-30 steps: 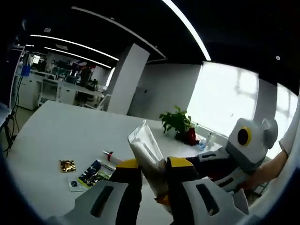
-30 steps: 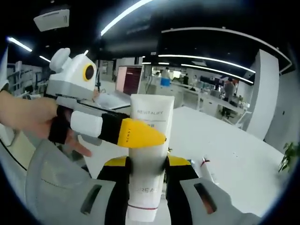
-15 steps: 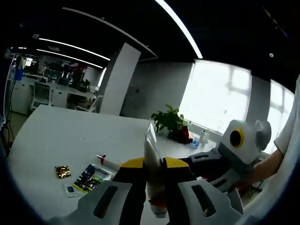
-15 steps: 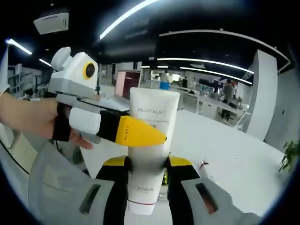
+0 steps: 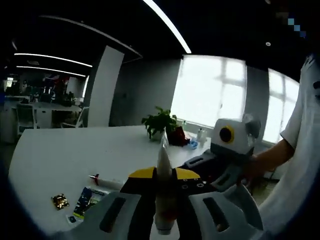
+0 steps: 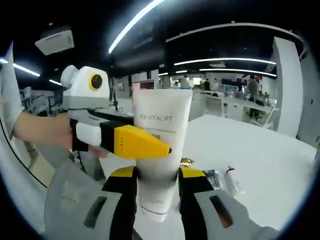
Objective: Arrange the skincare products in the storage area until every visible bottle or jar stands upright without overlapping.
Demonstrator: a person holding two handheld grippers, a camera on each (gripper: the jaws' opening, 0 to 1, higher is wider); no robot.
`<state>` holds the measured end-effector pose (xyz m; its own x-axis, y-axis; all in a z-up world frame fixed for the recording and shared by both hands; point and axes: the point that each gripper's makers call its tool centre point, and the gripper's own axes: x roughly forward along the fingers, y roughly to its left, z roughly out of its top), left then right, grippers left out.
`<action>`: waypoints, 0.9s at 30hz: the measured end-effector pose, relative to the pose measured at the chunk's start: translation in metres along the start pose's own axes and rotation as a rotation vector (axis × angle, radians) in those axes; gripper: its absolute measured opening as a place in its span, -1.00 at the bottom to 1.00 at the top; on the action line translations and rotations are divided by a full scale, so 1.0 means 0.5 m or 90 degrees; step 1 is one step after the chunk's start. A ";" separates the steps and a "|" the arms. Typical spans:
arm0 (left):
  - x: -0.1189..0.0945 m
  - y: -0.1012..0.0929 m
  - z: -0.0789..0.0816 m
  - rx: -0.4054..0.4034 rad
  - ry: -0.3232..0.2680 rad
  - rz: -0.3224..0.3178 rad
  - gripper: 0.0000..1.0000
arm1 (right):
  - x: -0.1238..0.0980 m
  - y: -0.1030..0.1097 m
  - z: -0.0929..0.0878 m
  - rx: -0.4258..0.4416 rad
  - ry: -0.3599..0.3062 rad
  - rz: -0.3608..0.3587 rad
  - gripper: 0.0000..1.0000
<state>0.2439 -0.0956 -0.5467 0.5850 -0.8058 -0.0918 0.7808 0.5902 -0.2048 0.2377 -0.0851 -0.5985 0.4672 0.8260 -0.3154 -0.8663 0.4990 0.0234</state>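
Note:
A white tube marked REVITALIFT [image 6: 161, 117] stands upright in the air, broad face toward the right gripper view. My right gripper [image 6: 157, 174] is shut on its lower part, with the yellow-tipped jaws pressing both sides. My left gripper [image 6: 145, 145] comes in from the left, held by a hand, and its yellow jaw lies across the tube's front. In the left gripper view the same tube [image 5: 164, 155] shows edge-on, crimped end up, with my left gripper [image 5: 164, 176] shut on it. The right gripper [image 5: 227, 145] sits just right of it.
Below lies a white table [image 5: 75, 150] with a gold foil packet [image 5: 60, 201], a blue-green sachet [image 5: 85, 207] and a small red-capped tube [image 5: 102, 180]. A potted plant [image 5: 160, 122] stands at its far edge. The person's sleeve [image 5: 300, 135] is at the right.
In the left gripper view the tube has turned from slanted with its face showing to upright and edge-on. Both views have swung round. Both grippers keep hold of the tube.

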 end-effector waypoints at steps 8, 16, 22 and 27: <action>0.021 -0.049 0.019 0.005 -0.011 -0.104 -0.82 | -0.033 -0.001 -0.034 0.012 -0.007 0.107 -0.32; 0.050 -0.097 0.005 0.043 0.026 -0.163 -0.82 | -0.062 -0.016 -0.022 0.042 -0.028 0.169 -0.36; 0.070 -0.106 -0.002 0.039 0.030 -0.194 -0.83 | -0.070 -0.007 -0.026 0.016 -0.032 0.205 -0.52; 0.082 -0.094 -0.013 0.040 0.035 -0.214 -0.83 | -0.079 -0.028 -0.040 -0.016 -0.017 0.196 -0.56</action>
<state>0.2295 -0.1568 -0.5470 0.2807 -0.9563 -0.0823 0.9410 0.2911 -0.1727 0.2276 -0.1299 -0.6055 0.1862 0.9440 -0.2722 -0.9717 0.2179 0.0909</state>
